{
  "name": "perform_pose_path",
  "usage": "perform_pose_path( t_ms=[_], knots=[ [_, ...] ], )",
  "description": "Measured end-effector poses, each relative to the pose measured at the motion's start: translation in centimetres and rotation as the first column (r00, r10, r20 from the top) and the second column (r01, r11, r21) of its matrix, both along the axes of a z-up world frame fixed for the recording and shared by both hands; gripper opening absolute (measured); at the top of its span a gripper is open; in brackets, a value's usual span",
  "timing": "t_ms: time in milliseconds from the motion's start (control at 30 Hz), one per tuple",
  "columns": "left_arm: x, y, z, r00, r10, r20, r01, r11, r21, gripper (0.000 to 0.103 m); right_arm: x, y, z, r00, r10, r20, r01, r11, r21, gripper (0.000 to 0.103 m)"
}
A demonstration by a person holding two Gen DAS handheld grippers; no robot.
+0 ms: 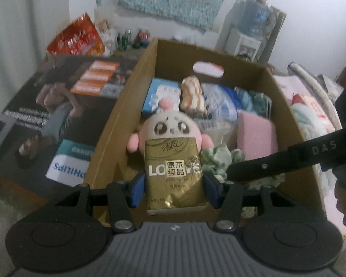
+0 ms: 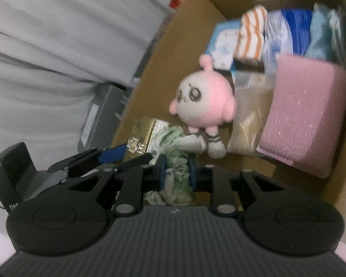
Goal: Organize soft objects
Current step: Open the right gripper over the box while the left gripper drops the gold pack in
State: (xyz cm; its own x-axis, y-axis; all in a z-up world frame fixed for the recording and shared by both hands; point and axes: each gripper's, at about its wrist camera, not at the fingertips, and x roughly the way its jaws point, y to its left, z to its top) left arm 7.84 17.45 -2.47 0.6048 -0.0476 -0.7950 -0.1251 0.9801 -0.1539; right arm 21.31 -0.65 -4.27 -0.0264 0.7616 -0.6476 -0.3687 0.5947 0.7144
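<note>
My left gripper [image 1: 174, 190] pinches a gold tissue pack [image 1: 174, 173] between its blue pads, over the near end of the cardboard box [image 1: 108, 138]. The pack reads "LO" and "原木纯品", with "清风" at its top. My right gripper [image 2: 176, 173] has its pads pressed onto a crumpled green-and-white cloth [image 2: 175, 177]; in the left view its black arm, lettered "DAS", reaches in from the right and crosses in front of that cloth.

Just beyond the pack, a pink-and-white plush doll [image 1: 170, 127] lies in the box, partly hidden by it. To the right of the doll sits a pink foam block [image 1: 257, 131]. Farther in, against the back wall with the handle cut-out, stand a light-blue pack [image 1: 160, 94], an orange-striped cloth roll [image 1: 192, 95] and a blue-and-white pack [image 1: 221, 101].

Left of the box lies a dark carton marked "PHILIPS" [image 1: 67, 170], upside down to me. Beyond it stands a red bag [image 1: 77, 38], its print too blurred to read.
</note>
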Motion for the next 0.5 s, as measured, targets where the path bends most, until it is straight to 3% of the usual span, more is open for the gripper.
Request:
perform_pose_path(
  t_ms=[167, 500],
  knots=[
    [0.1, 0.9, -0.8, 1.0, 0.009, -0.02, -0.009, 1.0, -0.015, 0.066, 0.7, 0.4, -2.3, 0.998, -0.007, -0.069, 0.003, 0.999, -0.054, 0.029],
    [-0.8, 1.6, 0.2, 0.998, 0.036, 0.048, -0.035, 0.999, -0.019, 0.067, 0.3, 0.6, -2.1, 1.0, -0.002, -0.03, -0.001, 0.995, -0.095, 0.034]
  ],
)
